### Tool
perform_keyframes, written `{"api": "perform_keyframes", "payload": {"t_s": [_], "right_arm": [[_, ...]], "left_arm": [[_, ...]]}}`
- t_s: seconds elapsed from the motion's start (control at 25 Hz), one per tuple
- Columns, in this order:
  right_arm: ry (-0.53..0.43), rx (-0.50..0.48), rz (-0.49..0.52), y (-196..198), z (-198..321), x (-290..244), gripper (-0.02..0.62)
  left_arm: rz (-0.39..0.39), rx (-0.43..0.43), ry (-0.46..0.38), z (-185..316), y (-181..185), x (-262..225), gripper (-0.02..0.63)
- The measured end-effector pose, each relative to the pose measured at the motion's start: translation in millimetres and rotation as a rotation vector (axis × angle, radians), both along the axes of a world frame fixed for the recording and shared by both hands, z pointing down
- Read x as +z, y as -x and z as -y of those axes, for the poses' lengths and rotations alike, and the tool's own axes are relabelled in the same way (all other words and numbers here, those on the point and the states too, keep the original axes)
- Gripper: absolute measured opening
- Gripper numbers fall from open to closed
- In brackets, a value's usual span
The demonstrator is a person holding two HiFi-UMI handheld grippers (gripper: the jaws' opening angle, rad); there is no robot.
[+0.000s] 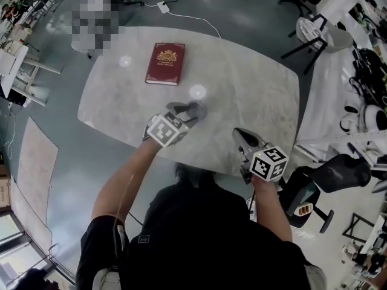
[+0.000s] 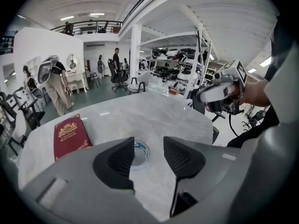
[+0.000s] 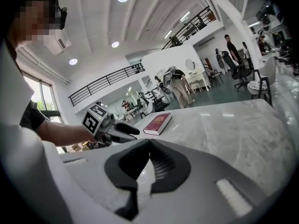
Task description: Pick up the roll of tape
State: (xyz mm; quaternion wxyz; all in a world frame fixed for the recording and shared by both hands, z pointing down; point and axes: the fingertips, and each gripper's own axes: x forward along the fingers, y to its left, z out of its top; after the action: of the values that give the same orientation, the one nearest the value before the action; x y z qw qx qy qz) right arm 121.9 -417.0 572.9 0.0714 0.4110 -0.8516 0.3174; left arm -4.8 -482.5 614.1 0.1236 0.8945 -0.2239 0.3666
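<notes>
The roll of tape (image 1: 198, 92) is small and clear and lies flat on the pale marble table (image 1: 254, 83). My left gripper (image 1: 195, 108) hovers just short of it, tilted down. In the left gripper view the roll of tape (image 2: 141, 151) shows in the gap between the jaws, a little beyond the tips, and my left gripper (image 2: 148, 146) is open with no pad touching it. My right gripper (image 1: 240, 133) is over the table's near edge to the right, and its jaw tips meet with nothing between them in the right gripper view (image 3: 150, 141).
A red book (image 1: 165, 63) lies flat on the far left part of the table. A white cable with an adapter (image 1: 163, 6) runs on the floor beyond the table. A black office chair (image 1: 338, 173) stands at the right, with more furniture and people further off.
</notes>
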Motion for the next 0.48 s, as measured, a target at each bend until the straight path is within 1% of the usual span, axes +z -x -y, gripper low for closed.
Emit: {"api": "perform_keyframes", "payload": {"t_s": [0.16,0.36,0.48], "right_arm": [[-0.003,0.023,0.001,-11.1,0.0,-0.7,0.003],[0.010,0.031,0.003,-16.6,-6.2,5.0,0.003],[0.022,0.038,0.003,-19.5,-10.3,9.3,0.002]], "left_arm": [[0.070,0.086,0.029,-5.6,-10.3,25.9,0.219],[0.155,0.162,0.065,-11.8,-15.5,58.8,0.225],[0.221,0.226,0.054,-16.5,-16.0,75.9,0.227]]}}
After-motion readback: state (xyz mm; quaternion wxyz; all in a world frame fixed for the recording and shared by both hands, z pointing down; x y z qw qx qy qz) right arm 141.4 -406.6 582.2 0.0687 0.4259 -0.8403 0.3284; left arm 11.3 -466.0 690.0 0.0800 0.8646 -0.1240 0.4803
